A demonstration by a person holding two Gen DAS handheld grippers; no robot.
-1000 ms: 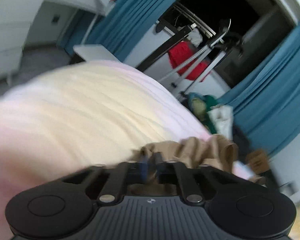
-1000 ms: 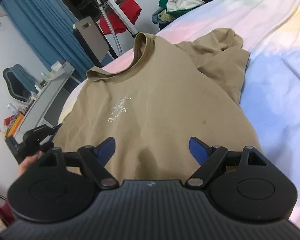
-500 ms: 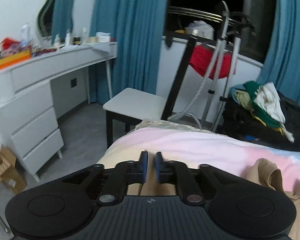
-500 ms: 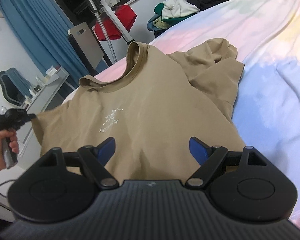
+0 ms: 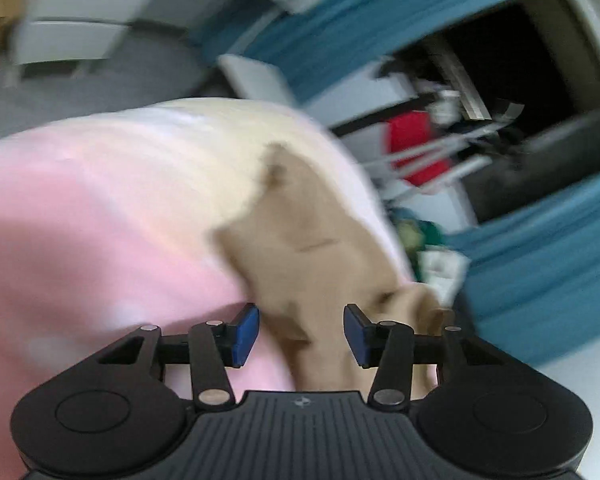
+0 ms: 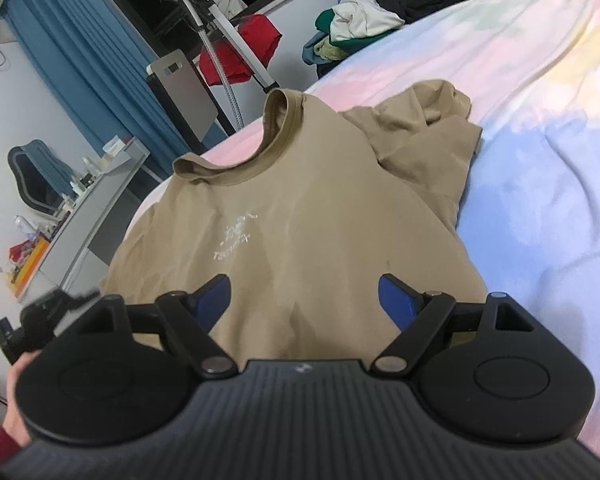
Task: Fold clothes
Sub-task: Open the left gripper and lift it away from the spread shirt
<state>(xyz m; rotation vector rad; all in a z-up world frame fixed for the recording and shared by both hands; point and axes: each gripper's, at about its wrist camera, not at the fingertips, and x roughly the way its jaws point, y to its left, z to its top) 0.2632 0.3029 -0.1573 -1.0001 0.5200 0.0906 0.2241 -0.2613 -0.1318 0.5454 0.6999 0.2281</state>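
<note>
A tan T-shirt with a small white chest print lies front-up on the pastel bedspread, collar at the far side, its right sleeve bunched. My right gripper is open and empty, hovering over the shirt's lower body. My left gripper is open, its blue pads on either side of the shirt's left edge; that view is motion-blurred. The left gripper also shows at the lower left of the right wrist view, beside the shirt's left sleeve.
A white dresser with clutter stands left of the bed. A garment steamer, a red garment and a heap of clothes stand behind the bed. Blue curtains hang at the back.
My left gripper was shut on the shirt's left sleeve and pulled it outward; now it has opened, let go and swung back over the shirt's edge. The sleeve lies flat. The right gripper barely moved.
</note>
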